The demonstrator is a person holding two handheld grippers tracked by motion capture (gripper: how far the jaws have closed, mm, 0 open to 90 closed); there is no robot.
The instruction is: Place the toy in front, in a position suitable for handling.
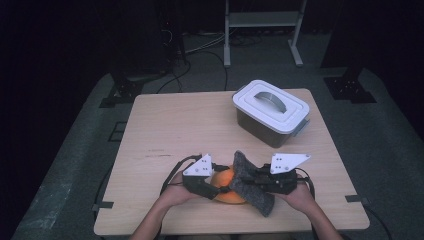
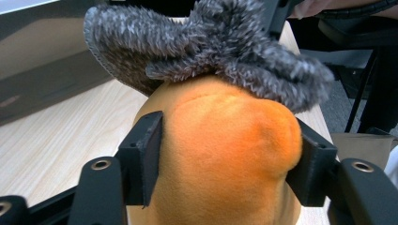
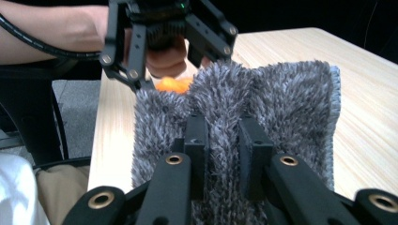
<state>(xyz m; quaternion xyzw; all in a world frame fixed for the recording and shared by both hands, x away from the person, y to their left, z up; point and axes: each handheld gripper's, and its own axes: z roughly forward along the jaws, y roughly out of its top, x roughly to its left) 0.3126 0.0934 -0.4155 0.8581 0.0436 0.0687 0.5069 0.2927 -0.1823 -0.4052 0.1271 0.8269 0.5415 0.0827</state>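
while the person's two hands are resting at the near edge of the pale wooden tabletop [image 1: 165,130], the left hand-held gripper [image 2: 225,159] is clamping a soft orange plush item [image 2: 225,154], with its two black jaws pressing into the plush from either side at a middling spread. the right hand-held gripper [image 3: 223,140] is pinching a fold of a shaggy grey fleece sock [image 3: 263,103], its jaws standing nearly closed with only the fuzzy fabric between them. in the high view the left hand-held gripper [image 1: 220,189] and the right hand-held gripper [image 1: 252,179] are pointing toward each other, and the grey sock [image 1: 250,185] is lying draped across the orange plush item [image 1: 226,187], touching it, with its open cuff lifting toward the middle of the tabletop. the left gripper view is showing the sock [image 2: 211,51] flopping over the far end of the plush. a white-lidded rectangular plastic box with a handle [image 1: 271,111] is sitting well apart, toward the far right corner.
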